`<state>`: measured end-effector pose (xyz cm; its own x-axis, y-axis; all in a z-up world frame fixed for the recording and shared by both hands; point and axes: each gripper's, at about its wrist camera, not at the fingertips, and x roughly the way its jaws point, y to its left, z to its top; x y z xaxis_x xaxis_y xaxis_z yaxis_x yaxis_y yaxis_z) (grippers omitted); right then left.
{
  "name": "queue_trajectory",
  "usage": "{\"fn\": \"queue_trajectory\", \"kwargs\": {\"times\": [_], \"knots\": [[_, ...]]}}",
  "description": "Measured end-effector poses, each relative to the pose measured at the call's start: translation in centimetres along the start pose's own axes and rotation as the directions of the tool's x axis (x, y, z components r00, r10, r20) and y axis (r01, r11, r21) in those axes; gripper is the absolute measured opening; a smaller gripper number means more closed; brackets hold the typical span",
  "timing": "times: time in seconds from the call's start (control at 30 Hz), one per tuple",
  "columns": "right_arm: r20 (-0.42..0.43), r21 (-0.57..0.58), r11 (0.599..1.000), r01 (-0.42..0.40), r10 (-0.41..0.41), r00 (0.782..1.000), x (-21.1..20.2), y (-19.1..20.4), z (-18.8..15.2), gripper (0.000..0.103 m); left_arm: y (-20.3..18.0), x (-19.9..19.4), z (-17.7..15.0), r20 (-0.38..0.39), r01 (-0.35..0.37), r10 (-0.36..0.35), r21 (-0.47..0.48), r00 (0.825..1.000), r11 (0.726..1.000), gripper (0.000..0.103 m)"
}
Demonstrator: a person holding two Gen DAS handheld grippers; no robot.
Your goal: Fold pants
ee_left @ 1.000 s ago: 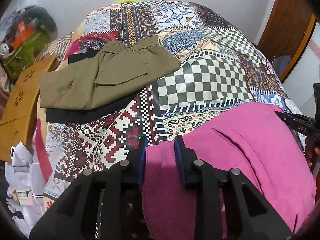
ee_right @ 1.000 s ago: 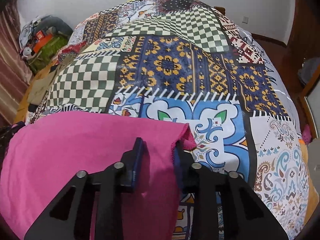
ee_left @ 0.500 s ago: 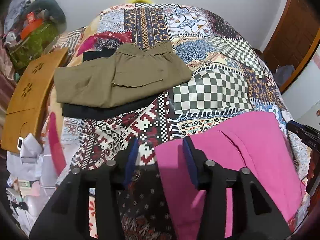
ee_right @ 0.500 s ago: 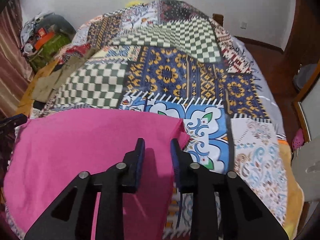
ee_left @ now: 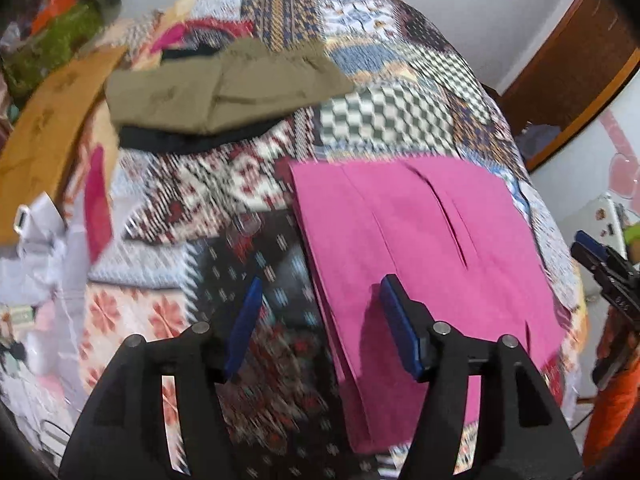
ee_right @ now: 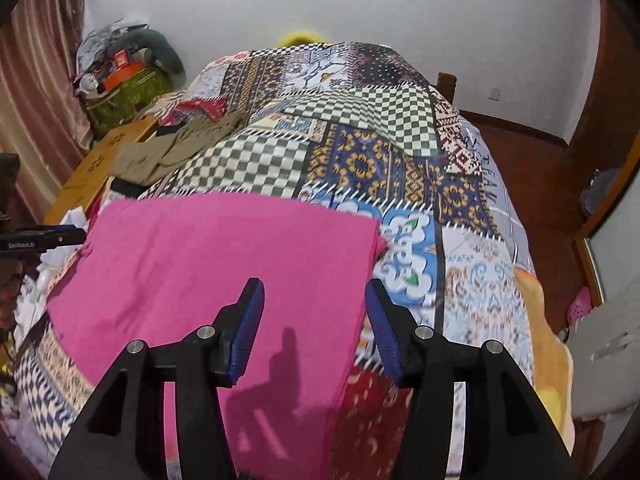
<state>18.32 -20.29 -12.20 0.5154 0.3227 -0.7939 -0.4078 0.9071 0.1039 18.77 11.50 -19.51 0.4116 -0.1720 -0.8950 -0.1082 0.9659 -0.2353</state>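
Left wrist view: pink pants point(ee_left: 420, 248) lie flat on the patchwork bedspread point(ee_left: 380, 120), ahead of and to the right of the left tongs point(ee_left: 320, 312). Left tongs spread wide, holding nothing; the right blue pad sits over the pants' near-left edge, the left pad over bare bedspread. So the layered left edge of the pants runs between the pads, roughly along the pointing direction.

Right wrist view: right tongs point(ee_right: 314, 312) also released, empty. Pink pants point(ee_right: 224, 264) ahead and to the left of them; the pants' right edge passes between the pads, left pad above pink cloth, right pad above bedspread point(ee_right: 460, 208). Contact with cloth cannot be told.

Key relation: pants look already folded into a rough rectangle, with its side edges running away from both tongs, near end toward the tongs, far end toward the headboard side. Each tongs straddles its own side edge, about equally near. Next fold, judged, needs both to pinch the near corners and carry them forward over the far end.

Olive pants point(ee_left: 224, 88) sit folded on a black garment point(ee_left: 180, 142) far ahead-left of the left tongs, well apart. Left view blurred.
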Motion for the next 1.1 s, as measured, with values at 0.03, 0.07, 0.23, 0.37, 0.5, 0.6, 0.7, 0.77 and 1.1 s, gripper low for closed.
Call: {"fn": "queue_trajectory", "kwargs": {"times": [0.03, 0.07, 0.23, 0.37, 0.5, 0.6, 0.7, 0.77, 1.1], "knots": [[-0.002, -0.005, 1.000, -0.004, 0.004, 1.000, -0.2, 0.4, -0.5, 0.048, -0.1, 0.1, -0.5, -0.009, 0.008, -0.008, -0.005, 1.000, 1.000, 0.063], [-0.004, -0.005, 1.000, -0.010, 0.009, 1.000, -0.3, 0.7, -0.8, 0.048, -0.1, 0.2, -1.0, -0.019, 0.014, -0.015, -0.013, 1.000, 1.000, 0.063], [-0.023, 0.006, 0.998, -0.067, 0.067, 0.997, -0.5, 2.5, -2.4, 0.048, 0.4, 0.3, -2.7, -0.028, 0.052, -0.055, -0.089, 0.998, 0.995, 0.070], [-0.038, 0.010, 0.994, -0.112, 0.112, 0.993, 0.0, 4.2, -3.3, 0.049, 0.6, 0.1, -3.5, -0.024, 0.094, -0.098, -0.137, 0.995, 0.986, 0.070], [-0.064, -0.011, 0.990, -0.138, 0.137, 0.988, 0.9, 5.9, -3.9, 0.049, 0.3, 0.0, -3.7, -0.024, 0.123, -0.128, -0.142, 0.992, 0.982, 0.070], [-0.082, -0.011, 0.989, -0.145, 0.143, 0.986, 1.6, 6.4, -4.2, 0.049, 0.0, -0.2, -3.7, -0.022, 0.130, -0.134, -0.135, 0.991, 0.982, 0.068], [-0.085, -0.007, 0.989, -0.149, 0.148, 0.985, 2.0, 6.6, -4.5, 0.055, -0.3, -0.8, -3.6, -0.008, 0.159, -0.161, -0.130, 0.987, 0.979, 0.068], [-0.082, -0.003, 0.989, -0.151, 0.150, 0.985, 2.0, 6.6, -4.7, 0.056, -0.7, -0.8, -3.6, -0.014, 0.183, -0.186, -0.112, 0.982, 0.977, 0.068], [-0.078, -0.007, 0.988, -0.153, 0.152, 0.985, 2.1, 6.8, -4.7, 0.058, -1.5, 1.2, -2.6, -0.038, 0.208, -0.214, -0.129, 0.976, 0.970, 0.068]]}}
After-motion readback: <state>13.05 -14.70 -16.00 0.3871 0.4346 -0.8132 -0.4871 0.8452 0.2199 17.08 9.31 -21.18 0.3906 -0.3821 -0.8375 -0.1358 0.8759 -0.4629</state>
